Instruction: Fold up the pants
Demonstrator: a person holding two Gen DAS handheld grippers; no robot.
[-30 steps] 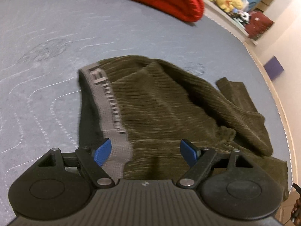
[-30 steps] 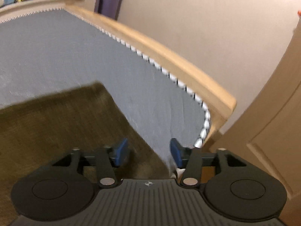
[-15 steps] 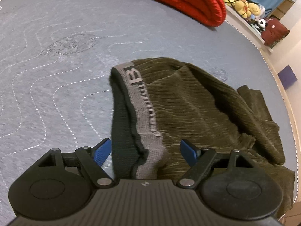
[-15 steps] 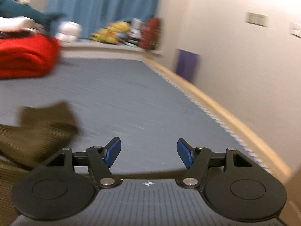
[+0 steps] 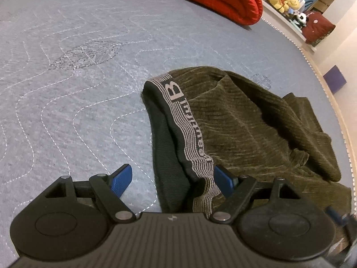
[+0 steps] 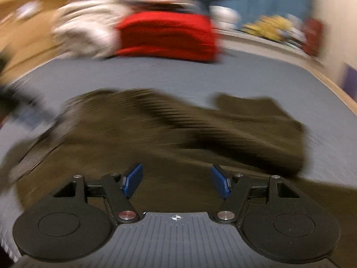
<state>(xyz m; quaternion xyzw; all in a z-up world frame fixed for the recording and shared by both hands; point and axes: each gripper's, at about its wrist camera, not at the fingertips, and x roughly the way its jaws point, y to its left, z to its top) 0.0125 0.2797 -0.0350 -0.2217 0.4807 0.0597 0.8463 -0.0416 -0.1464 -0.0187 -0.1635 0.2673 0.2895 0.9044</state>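
Olive corduroy pants lie crumpled on the grey quilted bed. Left hand-held gripper gapes wide, straddling the grey waistband, pads clear. Right hand-held gripper, jaws just widened, hovers empty above the fabric; view blurred.

Right wrist view smeared throughout: pants only a streaked olive mass, waistband lettering unreadable, red bedding and pale heap without edges. Left wrist view: near end of waistband hidden behind left gripper, pants cut off low right.
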